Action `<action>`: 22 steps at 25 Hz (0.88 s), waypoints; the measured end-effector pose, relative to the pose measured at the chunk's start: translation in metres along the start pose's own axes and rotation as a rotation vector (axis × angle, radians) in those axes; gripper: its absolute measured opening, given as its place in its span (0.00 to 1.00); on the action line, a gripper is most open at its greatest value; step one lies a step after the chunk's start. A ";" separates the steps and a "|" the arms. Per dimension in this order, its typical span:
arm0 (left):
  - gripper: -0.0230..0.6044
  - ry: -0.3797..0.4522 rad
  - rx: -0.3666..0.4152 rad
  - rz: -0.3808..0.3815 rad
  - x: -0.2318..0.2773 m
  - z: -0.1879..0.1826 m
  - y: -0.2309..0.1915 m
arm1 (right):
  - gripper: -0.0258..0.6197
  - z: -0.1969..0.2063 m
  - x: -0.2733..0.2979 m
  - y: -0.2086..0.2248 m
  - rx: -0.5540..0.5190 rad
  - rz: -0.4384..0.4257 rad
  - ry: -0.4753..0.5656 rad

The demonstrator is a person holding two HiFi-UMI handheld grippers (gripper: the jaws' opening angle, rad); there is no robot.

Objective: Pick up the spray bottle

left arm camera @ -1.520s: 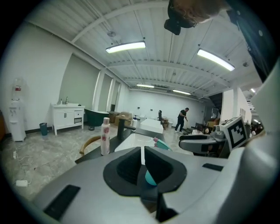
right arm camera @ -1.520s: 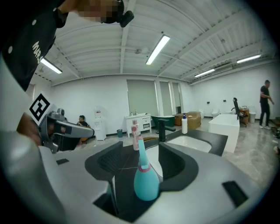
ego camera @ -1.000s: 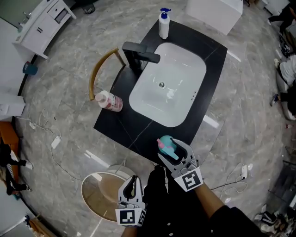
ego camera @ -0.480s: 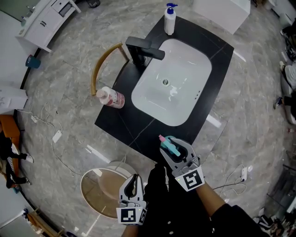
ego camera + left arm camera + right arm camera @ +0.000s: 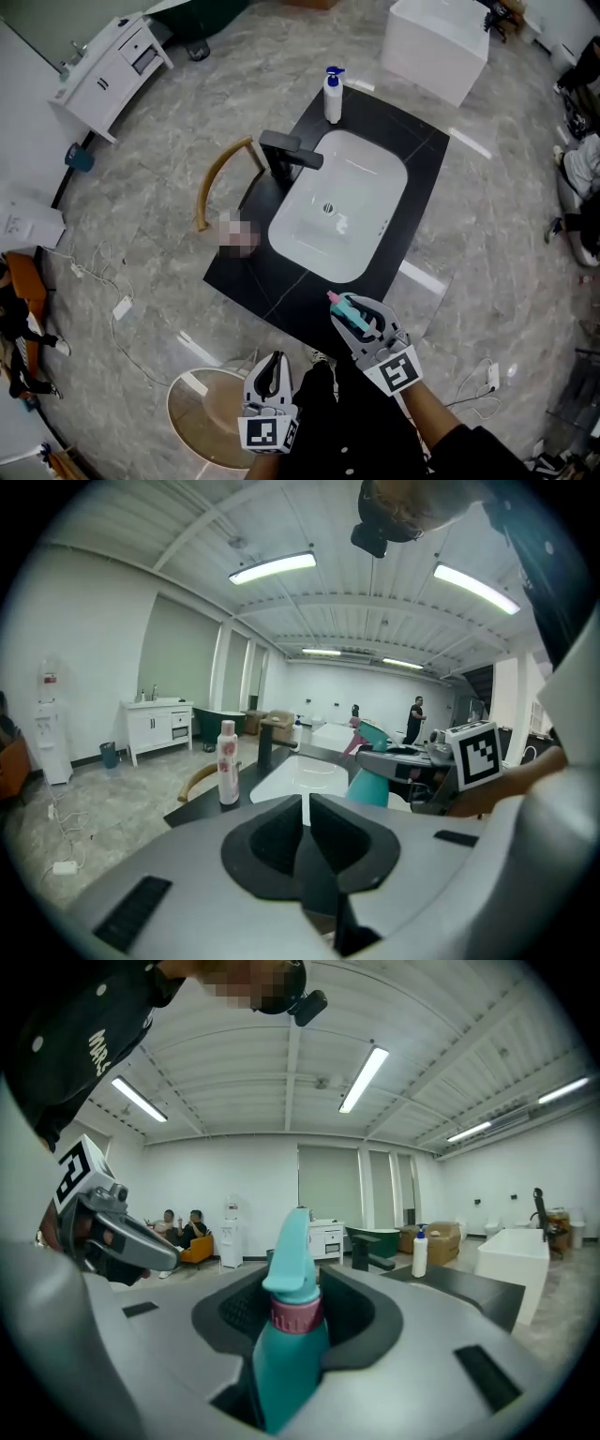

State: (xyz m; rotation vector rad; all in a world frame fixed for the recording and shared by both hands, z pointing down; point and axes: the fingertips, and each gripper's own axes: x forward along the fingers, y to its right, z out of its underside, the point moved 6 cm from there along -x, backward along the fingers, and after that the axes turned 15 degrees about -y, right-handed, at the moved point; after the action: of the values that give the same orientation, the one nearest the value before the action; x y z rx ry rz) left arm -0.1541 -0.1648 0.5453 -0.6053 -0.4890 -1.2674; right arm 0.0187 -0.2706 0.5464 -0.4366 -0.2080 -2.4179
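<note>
The teal spray bottle (image 5: 349, 310) with a pink collar and nozzle stands upright between the fingers of my right gripper (image 5: 360, 316), above the near edge of the black counter (image 5: 281, 281). In the right gripper view the bottle (image 5: 286, 1354) fills the gap of the right gripper (image 5: 295, 1321); its jaws are closing, with the pads against the bottle's body. My left gripper (image 5: 271, 367) hangs lower left, off the counter, its jaws together on nothing. From the left gripper (image 5: 307, 817) the bottle (image 5: 370, 785) shows at the right.
A white sink (image 5: 337, 206) with a black faucet (image 5: 286, 150) is set in the counter. A white pump bottle (image 5: 332, 94) stands at its far end, a pink-and-white bottle (image 5: 226, 761) at its left edge. A round stool (image 5: 202, 412) sits below left.
The right gripper's fingers have drawn in around the spray bottle and lifted it off the counter's near edge. The left gripper rose a little.
</note>
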 end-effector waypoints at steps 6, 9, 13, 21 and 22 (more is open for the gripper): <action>0.09 0.095 0.041 0.020 0.002 -0.044 0.003 | 0.25 -0.036 -0.034 0.014 -0.018 0.082 -0.012; 0.09 0.148 0.064 0.033 0.001 -0.065 0.006 | 0.25 -0.049 -0.049 0.017 0.008 0.122 -0.001; 0.09 0.204 0.085 0.061 0.004 -0.087 0.011 | 0.24 -0.065 -0.063 0.024 0.029 0.171 0.023; 0.09 0.277 0.125 0.099 0.004 -0.116 0.015 | 0.24 -0.083 -0.109 0.040 0.093 0.319 0.046; 0.09 0.286 0.128 0.101 0.004 -0.118 0.015 | 0.24 -0.083 -0.114 0.043 0.100 0.339 0.039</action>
State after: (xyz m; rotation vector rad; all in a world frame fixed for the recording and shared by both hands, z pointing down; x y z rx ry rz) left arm -0.1374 -0.2431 0.4568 -0.3298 -0.2954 -1.1928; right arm 0.1074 -0.2581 0.4296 -0.3484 -0.2182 -2.0719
